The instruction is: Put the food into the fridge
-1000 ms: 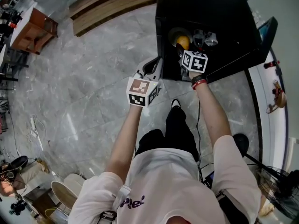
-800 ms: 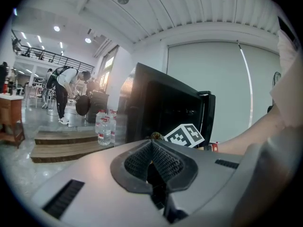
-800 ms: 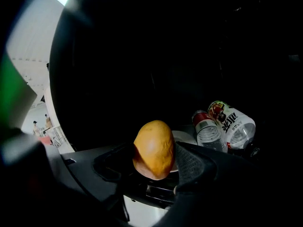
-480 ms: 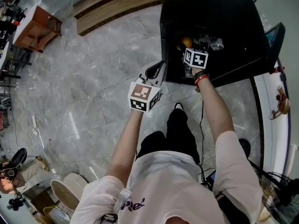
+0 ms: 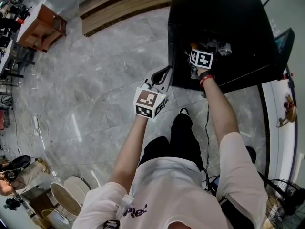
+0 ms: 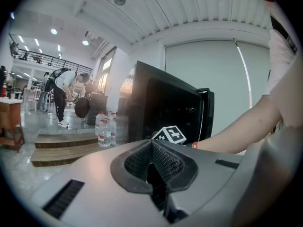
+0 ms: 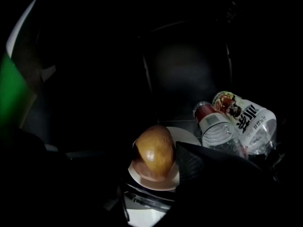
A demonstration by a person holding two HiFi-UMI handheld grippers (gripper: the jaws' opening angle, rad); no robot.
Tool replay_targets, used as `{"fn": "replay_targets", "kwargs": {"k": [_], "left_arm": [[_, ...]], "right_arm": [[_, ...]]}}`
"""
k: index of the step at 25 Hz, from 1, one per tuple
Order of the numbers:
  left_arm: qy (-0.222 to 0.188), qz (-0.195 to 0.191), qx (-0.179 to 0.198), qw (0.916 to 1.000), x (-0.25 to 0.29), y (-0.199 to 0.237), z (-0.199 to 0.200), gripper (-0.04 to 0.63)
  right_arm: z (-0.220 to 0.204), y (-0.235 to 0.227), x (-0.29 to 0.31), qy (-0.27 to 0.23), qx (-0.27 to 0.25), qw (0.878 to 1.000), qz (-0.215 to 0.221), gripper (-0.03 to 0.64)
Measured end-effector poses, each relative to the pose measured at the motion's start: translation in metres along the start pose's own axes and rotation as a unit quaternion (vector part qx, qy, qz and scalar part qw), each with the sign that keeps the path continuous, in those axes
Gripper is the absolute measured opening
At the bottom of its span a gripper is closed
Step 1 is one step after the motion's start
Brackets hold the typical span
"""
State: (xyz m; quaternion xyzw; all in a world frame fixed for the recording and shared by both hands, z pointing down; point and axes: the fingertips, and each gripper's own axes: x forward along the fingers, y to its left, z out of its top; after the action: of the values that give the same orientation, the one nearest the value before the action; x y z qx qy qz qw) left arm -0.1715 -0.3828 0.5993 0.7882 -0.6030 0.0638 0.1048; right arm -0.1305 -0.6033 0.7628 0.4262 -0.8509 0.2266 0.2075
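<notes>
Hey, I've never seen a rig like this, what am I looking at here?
A person holds a two-jaw gripper in each hand; no robot. The head view looks down from their head at a marble floor and a black fridge. The other two cameras ride on the grippers. The left gripper hangs outside the fridge, jaws together, empty. The right gripper is inside the dark fridge, where a round yellow-brown food sits on a white plate beside two bottles. The food lies between its jaws, but one jaw is lost in darkness, so a grip is unclear.
</notes>
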Motion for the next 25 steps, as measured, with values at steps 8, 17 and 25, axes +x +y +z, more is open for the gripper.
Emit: {"fn": "replay_targets", "kwargs": {"k": [8, 17, 25], "left_arm": [[-0.001, 0.006, 0.001, 1.0, 0.003, 0.004, -0.002, 0.018], [0.0, -0.001, -0.005, 1.0, -0.003, -0.005, 0.012, 0.018], [0.007, -0.015, -0.017, 0.9997, -0.016, -0.018, 0.03, 0.018]], "right_arm": [[0.005, -0.001, 0.007, -0.001, -0.008, 1.0, 0.002, 0.306], [0.01, -0.007, -0.023, -0.007, -0.002, 1.0, -0.002, 0.316], [0.019, -0.01, -0.067, -0.008, -0.003, 1.0, -0.017, 0.317]]}}
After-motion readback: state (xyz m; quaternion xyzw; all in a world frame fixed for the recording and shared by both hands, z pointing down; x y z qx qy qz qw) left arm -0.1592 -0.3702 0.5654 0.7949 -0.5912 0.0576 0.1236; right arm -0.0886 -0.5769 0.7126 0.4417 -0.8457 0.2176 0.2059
